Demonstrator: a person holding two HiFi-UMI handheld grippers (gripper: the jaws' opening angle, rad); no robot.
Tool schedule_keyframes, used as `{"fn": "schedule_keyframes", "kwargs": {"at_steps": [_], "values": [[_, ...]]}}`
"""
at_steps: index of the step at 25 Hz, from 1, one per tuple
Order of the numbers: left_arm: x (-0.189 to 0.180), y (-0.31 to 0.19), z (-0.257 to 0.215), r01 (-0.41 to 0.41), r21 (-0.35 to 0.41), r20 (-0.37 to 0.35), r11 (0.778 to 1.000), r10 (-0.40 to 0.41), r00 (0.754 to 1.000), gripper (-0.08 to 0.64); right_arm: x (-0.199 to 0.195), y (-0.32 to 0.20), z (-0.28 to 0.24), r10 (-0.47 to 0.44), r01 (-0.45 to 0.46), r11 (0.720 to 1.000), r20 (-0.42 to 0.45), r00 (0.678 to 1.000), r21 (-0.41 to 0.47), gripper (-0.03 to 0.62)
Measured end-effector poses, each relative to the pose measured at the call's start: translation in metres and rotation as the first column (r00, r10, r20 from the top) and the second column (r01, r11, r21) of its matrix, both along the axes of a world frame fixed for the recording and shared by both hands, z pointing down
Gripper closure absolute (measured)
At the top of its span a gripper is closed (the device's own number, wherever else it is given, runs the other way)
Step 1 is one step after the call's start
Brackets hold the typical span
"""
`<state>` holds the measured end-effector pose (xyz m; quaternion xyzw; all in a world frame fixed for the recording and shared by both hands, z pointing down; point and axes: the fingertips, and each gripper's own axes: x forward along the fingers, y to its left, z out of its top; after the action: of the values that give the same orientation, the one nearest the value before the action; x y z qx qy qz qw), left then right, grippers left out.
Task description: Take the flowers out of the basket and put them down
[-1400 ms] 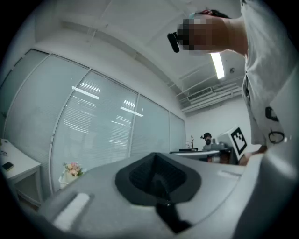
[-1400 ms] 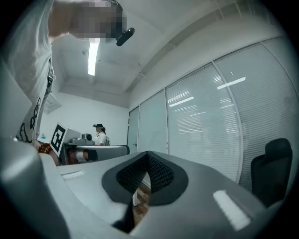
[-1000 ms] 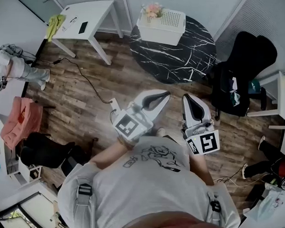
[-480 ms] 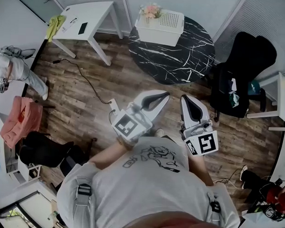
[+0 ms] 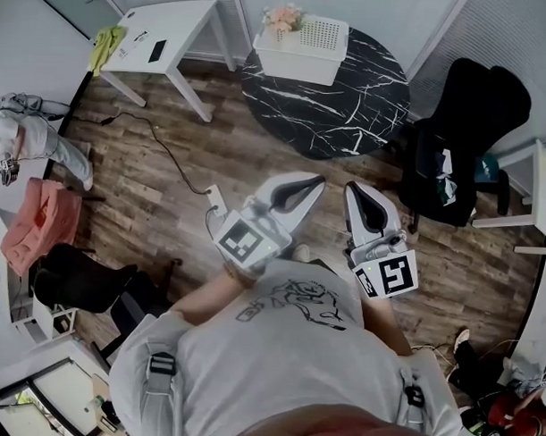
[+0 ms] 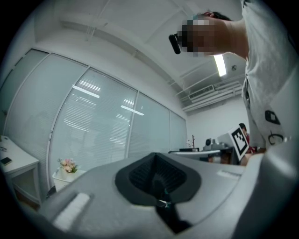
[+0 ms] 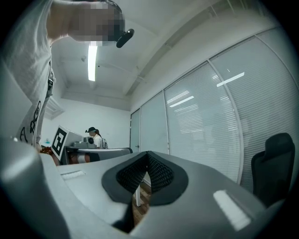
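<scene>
On a round black marble desk [image 5: 348,108], pale pink flowers [image 5: 284,16] stand at a white basket's [image 5: 301,57] left end. The left hand-held gripper [image 5: 321,179] and right hand-held gripper [image 5: 352,187] are both closed, empty, well apart from it.

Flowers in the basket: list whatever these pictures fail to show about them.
- Head view: the flowers are too small to count stems or to see how they sit in the basket.
- Left gripper view: the flowers are tiny, and the body of the left tool cuts off the basket's lower part.
- Right gripper view: neither appears; it faces the window blinds instead.
</scene>
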<state>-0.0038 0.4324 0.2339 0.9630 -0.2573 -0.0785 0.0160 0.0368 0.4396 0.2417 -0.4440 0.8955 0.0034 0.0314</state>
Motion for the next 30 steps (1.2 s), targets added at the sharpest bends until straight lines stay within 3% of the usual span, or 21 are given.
{"fn": "schedule_keyframes", "kwargs": {"at_steps": [15,22,30], "values": [[0.004,-0.033,0.010,0.017,0.000,-0.004,1.000,-0.017,1.000,0.557,0.005,-0.032,0.010,-0.016,0.016,1.000,0.005,1.000,-0.004,0.586],[-0.013,-0.087,0.009,0.018,0.012,-0.003,1.000,-0.018,1.000,0.557,-0.014,-0.087,0.011,-0.014,0.014,1.000,-0.002,1.000,0.004,0.586],[-0.043,-0.183,0.003,0.010,0.014,-0.013,1.000,-0.009,1.000,0.556,-0.053,-0.182,0.004,-0.014,0.015,1.000,-0.037,0.999,0.021,0.586]]}}
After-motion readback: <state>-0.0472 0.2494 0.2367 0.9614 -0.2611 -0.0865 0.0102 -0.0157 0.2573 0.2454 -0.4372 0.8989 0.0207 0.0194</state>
